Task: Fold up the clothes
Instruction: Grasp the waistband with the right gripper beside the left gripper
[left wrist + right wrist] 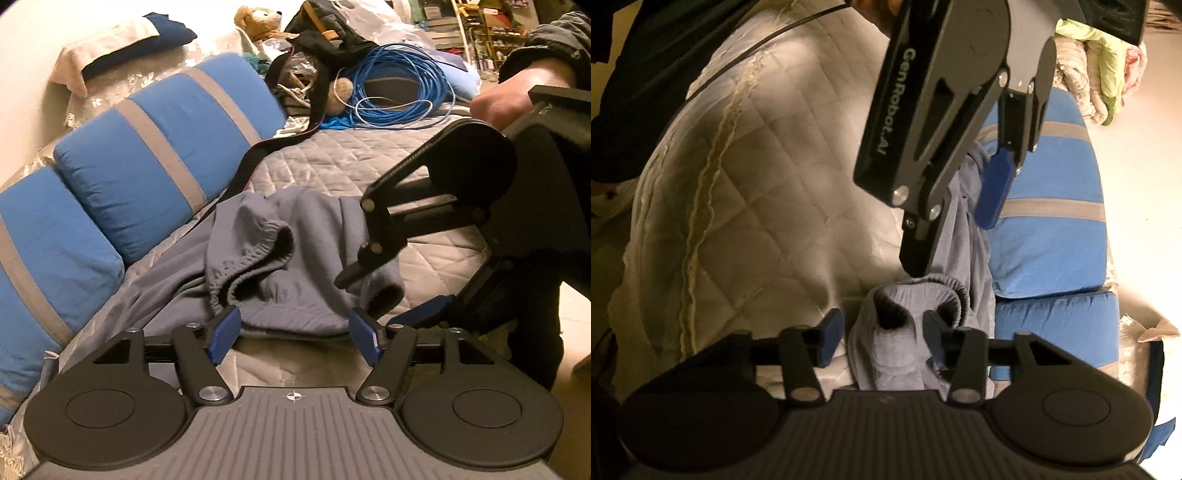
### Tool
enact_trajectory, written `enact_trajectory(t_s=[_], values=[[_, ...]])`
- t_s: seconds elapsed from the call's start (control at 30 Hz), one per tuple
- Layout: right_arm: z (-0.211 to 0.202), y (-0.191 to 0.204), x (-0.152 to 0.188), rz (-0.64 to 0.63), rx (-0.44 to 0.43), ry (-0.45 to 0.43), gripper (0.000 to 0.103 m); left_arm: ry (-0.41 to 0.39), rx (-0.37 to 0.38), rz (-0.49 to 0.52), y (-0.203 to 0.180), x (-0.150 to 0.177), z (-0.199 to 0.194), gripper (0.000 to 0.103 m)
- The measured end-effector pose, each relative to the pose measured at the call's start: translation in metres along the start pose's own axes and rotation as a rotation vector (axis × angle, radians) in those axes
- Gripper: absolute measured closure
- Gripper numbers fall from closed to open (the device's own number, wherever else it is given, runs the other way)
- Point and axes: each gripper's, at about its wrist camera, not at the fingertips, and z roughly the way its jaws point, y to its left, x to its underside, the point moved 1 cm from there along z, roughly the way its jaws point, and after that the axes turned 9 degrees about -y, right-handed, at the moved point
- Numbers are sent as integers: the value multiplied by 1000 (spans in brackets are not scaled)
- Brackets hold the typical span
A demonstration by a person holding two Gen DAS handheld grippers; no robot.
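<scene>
While bunched on the quilt (332, 162), grey garment (295, 273), elastic opening toward blue cushions (162, 147); both jaws spread.

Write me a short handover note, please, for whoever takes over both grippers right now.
Left gripper: open, nothing between its pads, just short of the grey garment.
Right gripper: jaws part open around a bunched fold near the elastic waistband; a firm grip is not evident.
Garment lies crumpled on the quilted bed cover, beside the blue cushions.
Done: no neat fold yet.
Left: flatten, fold.
</scene>
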Motion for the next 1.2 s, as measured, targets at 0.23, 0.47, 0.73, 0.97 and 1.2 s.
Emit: enact_trajectory(t_s=[0.23,0.47,0.73,0.97,1.2], values=[[-1,-2,1,18,-9,8,67,10,-21,7,2,1,2,26],[-1,-7,1,116,-28,11,86,30,-24,8,2,3,6,26],[1,-17,4,348,-53,29,87,44,-37,8,4,5,8,26],[6,-35,15,571,-82,49,88,33,-67,1,9,5,9,26],[14,-51,31,803,-85,97,88,29,-73,-4,11,5,12,26]])
